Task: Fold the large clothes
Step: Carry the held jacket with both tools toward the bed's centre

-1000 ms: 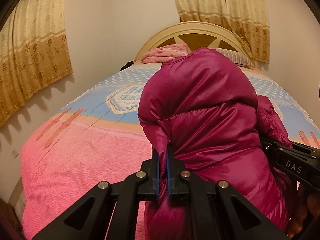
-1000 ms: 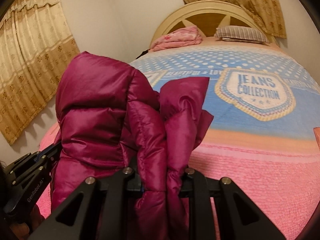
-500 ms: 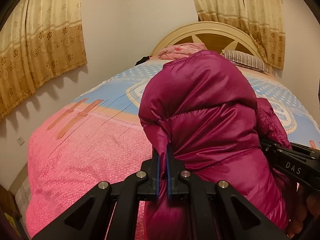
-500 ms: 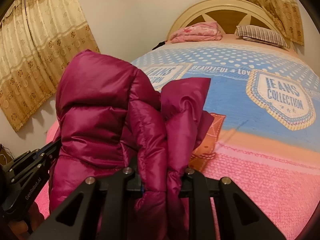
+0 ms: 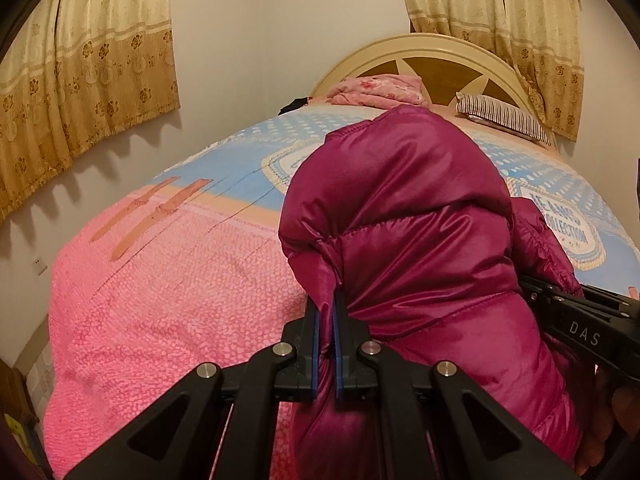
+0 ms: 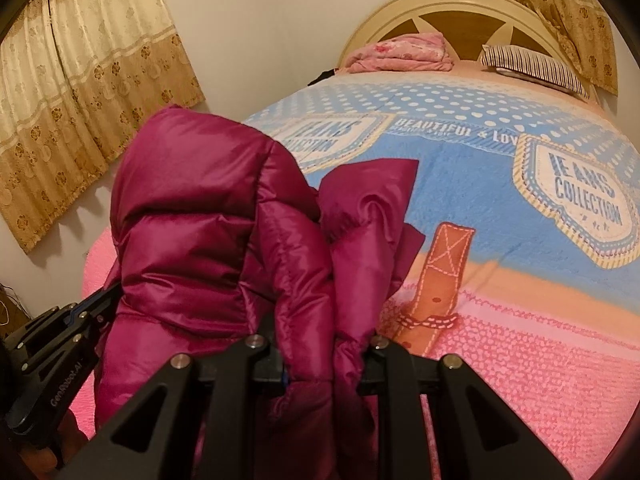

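Both the left gripper [image 5: 325,312] and right gripper [image 6: 324,344] pinch the magenta puffer jacket [image 5: 400,220], which hides probably half the bedspread [image 5: 160,280].

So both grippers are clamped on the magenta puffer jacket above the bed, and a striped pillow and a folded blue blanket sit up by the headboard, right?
Not quite: the folded blanket by the headboard is pink, not blue, as the right wrist view shows. The rest holds: the left gripper and right gripper clamp the magenta puffer jacket above the bed, near the striped pillow.

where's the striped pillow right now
In both wrist views the striped pillow lies at the far right of the bed, against the headboard, right of the folded pink blanket.
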Motion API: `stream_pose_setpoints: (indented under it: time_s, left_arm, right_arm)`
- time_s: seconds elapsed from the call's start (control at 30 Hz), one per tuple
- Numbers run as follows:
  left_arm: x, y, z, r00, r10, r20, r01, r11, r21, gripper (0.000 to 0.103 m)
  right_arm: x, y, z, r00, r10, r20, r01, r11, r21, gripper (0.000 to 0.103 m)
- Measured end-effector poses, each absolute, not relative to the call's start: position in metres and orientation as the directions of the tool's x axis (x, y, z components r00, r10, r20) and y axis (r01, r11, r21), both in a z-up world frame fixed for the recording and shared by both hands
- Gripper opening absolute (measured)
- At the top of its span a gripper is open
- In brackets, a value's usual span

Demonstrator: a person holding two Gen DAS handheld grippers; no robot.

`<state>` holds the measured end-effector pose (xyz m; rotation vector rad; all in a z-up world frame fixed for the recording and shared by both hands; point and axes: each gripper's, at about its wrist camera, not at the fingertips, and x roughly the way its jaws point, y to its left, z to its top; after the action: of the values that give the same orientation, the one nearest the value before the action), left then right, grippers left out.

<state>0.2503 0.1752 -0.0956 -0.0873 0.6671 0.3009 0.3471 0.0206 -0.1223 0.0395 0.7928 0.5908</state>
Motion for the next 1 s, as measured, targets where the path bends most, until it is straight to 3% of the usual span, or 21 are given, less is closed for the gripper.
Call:
stream_pose_setpoints:
  time_s: [0.53,0.73,0.83,0.9,1.0]
  left_arm:
    - [0.266,0.183,-0.132,0.706,0.272,-0.654,-0.308,0.949,0.062,0.007]
    - [0.268,0.189,-0.142,0.687,0.275,-0.672,-0.319,0.946,0.060,0.018]
    - [0.268,0.190,-0.145,0.683,0.283,-0.673,-0.338,0.940,0.053,0.028]
    - [0.268,0.190,-0.146,0.674,0.301,-0.674,-0.362,0.930,0.053,0.044]
    - [0.268,0.194,-0.150,0.667,0.313,-0.676,-0.387,0.921,0.045,0.052]
  right_arm:
    - [0.363,0.021,-0.154,0.517,0.495,-0.699,-0.447,0.852,0.272,0.021]
    - [0.367,0.020,-0.161,0.510,0.493,-0.705,-0.431,0.856,0.286,0.030]
    - [0.368,0.019,-0.164,0.512,0.489,-0.706,-0.420,0.859,0.291,0.035]
    - [0.368,0.018,-0.166,0.517,0.479,-0.709,-0.415,0.865,0.282,0.037]
    - [0.368,0.020,-0.169,0.525,0.458,-0.717,-0.409,0.875,0.259,0.040]
